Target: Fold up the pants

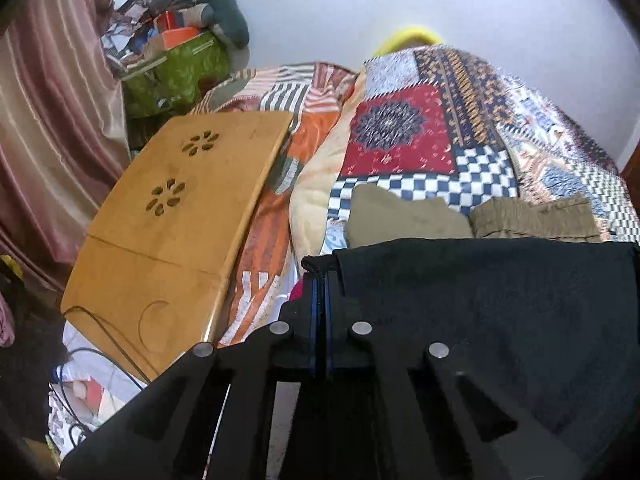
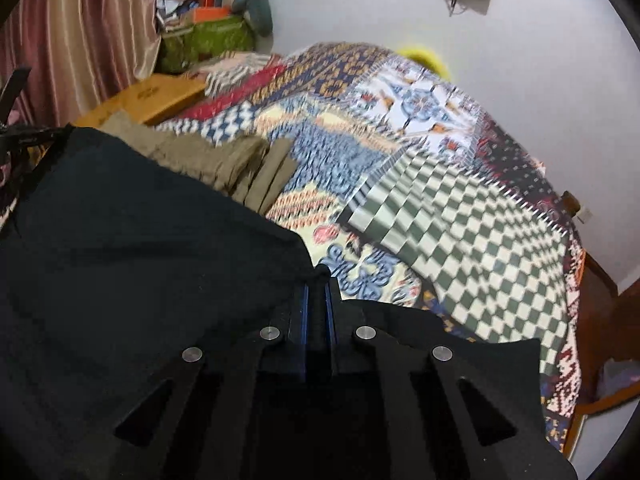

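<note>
Black pants [image 1: 480,300] hung nearest, stretched between both grippers — left gripper [image 1: 322,276] pinched one corner, right gripper [image 2: 318,280] clamped the other, fingers closed on cloth. No fold was visible yet. Beyond lay folded olive trousers [image 1: 532,216] on the patchwork bed [image 1: 400,132].

The black pants [image 1: 500,300] run off the left wrist view's right edge and cover most of the khaki garments [image 1: 532,218]. The patchwork quilt [image 2: 460,216] is motion-blurred in the right wrist view.

Wooden lap desk [image 1: 176,216] beside patchwork quilt [image 1: 440,128].
</note>
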A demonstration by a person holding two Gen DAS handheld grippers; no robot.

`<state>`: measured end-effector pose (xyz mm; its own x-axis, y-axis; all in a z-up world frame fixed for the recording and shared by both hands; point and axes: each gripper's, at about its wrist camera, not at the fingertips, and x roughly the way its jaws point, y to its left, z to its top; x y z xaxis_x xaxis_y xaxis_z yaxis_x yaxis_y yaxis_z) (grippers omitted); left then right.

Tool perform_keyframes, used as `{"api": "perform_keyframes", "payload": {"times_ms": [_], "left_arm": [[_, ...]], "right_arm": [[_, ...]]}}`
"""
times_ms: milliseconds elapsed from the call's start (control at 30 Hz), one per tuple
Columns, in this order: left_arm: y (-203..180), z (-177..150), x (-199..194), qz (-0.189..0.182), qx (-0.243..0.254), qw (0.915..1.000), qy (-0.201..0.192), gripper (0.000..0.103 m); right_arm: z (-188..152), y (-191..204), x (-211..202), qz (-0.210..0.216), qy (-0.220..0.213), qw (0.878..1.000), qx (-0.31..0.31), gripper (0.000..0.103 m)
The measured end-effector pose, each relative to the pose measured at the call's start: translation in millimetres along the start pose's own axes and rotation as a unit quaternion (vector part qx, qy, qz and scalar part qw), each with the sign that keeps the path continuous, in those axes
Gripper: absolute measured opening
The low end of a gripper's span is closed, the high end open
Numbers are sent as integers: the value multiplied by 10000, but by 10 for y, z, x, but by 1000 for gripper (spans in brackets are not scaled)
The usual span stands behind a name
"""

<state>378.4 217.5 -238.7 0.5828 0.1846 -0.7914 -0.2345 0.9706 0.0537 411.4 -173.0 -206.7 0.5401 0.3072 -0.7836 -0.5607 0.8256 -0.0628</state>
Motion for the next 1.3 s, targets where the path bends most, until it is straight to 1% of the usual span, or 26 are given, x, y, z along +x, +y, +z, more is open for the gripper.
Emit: {"api": "perform_keyframes", "payload": {"times_ms": [100, 300, 600, 767, 967, 1100, 1300], "left_arm": [[-46, 25, -121, 24, 92, 9999, -128, 2], [-127, 15, -403, -137, 153, 9993, -325, 2], [-112, -129, -1034, -271, 174, 9975, -626, 2], [-81, -288, -1365, -338, 157, 9968, -704, 2], [8, -569, -1669, -463, -36, 9963, -727, 2], [86, -775, -1843, -587, -168, 9956, -710, 2], [131, -1061, -1996, -733, -228, 9950, -639, 2]], "right_arm": [[43, 34, -65, -46, -137, 9999, 11, 6], [55, 18, -227, 7, -322, 9993, 191, 6], [-33, 115, -753, 59, -618, 9976, 293, 6], [-126, 210, -1057, 128, -777, 9962, 375, 6], [-309, 338, -1402, 167, -914, 9945, 489, 6], [-491, 449, -1590, 176, -920, 9940, 559, 6], [-755, 600, -1769, 203, -866, 9939, 645, 6]]}}
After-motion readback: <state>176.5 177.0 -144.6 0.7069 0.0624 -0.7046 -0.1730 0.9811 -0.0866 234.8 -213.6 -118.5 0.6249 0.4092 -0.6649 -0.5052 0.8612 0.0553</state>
